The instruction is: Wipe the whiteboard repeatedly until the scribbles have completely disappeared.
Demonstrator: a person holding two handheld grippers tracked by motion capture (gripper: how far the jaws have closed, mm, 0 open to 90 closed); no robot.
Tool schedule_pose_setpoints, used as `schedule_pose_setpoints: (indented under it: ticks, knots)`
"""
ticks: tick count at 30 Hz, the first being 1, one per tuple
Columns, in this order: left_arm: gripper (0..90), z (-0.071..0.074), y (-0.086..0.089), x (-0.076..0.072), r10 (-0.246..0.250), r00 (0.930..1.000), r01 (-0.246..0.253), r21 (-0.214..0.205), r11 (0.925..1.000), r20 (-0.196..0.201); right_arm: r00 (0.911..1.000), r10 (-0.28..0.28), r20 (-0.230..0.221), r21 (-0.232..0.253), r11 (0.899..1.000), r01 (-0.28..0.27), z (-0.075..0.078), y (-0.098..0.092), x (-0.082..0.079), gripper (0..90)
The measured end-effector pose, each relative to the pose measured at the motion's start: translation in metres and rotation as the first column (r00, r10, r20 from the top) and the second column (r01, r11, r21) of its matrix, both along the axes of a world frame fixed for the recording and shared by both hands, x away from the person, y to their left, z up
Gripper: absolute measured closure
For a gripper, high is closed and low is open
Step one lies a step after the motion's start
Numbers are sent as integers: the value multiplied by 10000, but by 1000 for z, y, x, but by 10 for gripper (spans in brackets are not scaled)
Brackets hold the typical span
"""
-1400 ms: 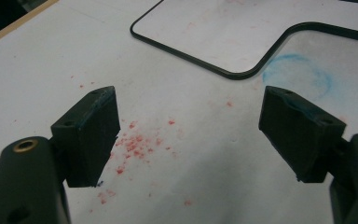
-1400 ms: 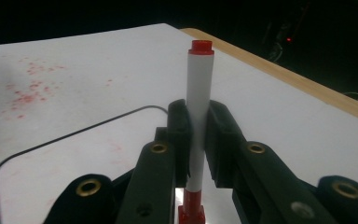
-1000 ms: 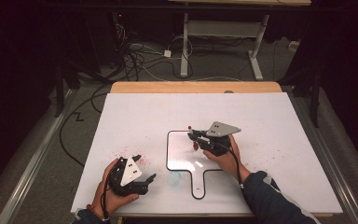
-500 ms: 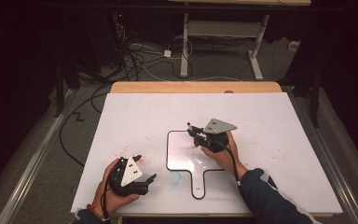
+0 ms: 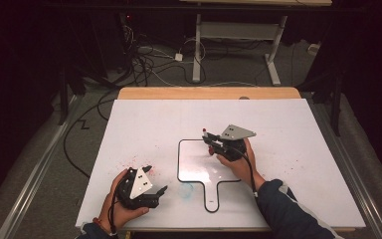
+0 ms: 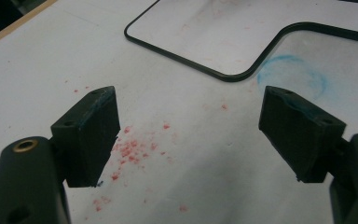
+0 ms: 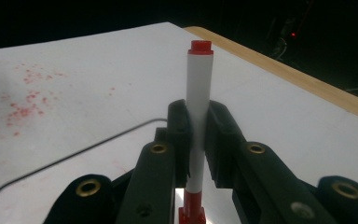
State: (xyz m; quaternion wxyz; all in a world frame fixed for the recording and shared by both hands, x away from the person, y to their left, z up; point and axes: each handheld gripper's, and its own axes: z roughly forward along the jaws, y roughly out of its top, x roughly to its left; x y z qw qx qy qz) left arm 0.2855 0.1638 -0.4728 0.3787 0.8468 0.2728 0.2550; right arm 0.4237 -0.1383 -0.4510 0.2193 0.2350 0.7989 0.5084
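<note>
Over the middle of the white surface (image 5: 288, 129), the right hand-held gripper (image 5: 210, 142) has its jaws closed tight on a red-capped marker (image 7: 198, 112), gripped around mid-barrel and standing roughly upright, red at both ends. In the high view the marker (image 5: 205, 133) sits at the top right corner of the black paddle-shaped outline (image 5: 179, 164) drawn on the surface, lower end close to or on the board; contact can't be told.

Left hand-held gripper (image 5: 151, 181) rests low near the front left, jaws spread wide, holding nothing; between them lie red specks (image 6: 133, 149) and just beyond, a faint blue smudge (image 6: 291, 77).

Step in hand, by judgement: marker positioned at the outline, either about to draw or mid-stroke. Next move calls for keeping the barrel steady in the grip and tracking the black line without wandering off it; left side likely idle.

Count: two hand-held grippers, one marker, one outline, one blue smudge, two scattered patches of red specks.
</note>
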Motion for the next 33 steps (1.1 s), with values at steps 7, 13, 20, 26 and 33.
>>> schedule_pose_setpoints:
  ticks: [7, 13, 20, 26, 33]
  knots:
    - [196, 0, 2, -1, 2, 10000, -2, -29, 10000, -22, 9964, 729, -441, 409, 9966, -711, -3, 25, -5, 817]
    - [196, 0, 3, -3, 24, 10000, -24, -10, 10000, 33, 9989, 423, -190, -158, 9990, -426, 0, 14, -1, 817]
    - [196, 0, 0, -1, -34, 10000, 34, 53, 10000, 9, 9981, 503, -365, 166, 9986, -497, -2, 10, -3, 817]
    - [196, 0, 1, -2, 7, 10000, -7, 28, 10000, -5, 9918, 1241, -295, 120, 9922, -1238, -4, 27, -15, 817]
    - [196, 0, 2, -3, 44, 10000, -44, 25, 10000, -8, 9985, 530, -140, 16, 9986, -529, -3, -5, -10, 817]
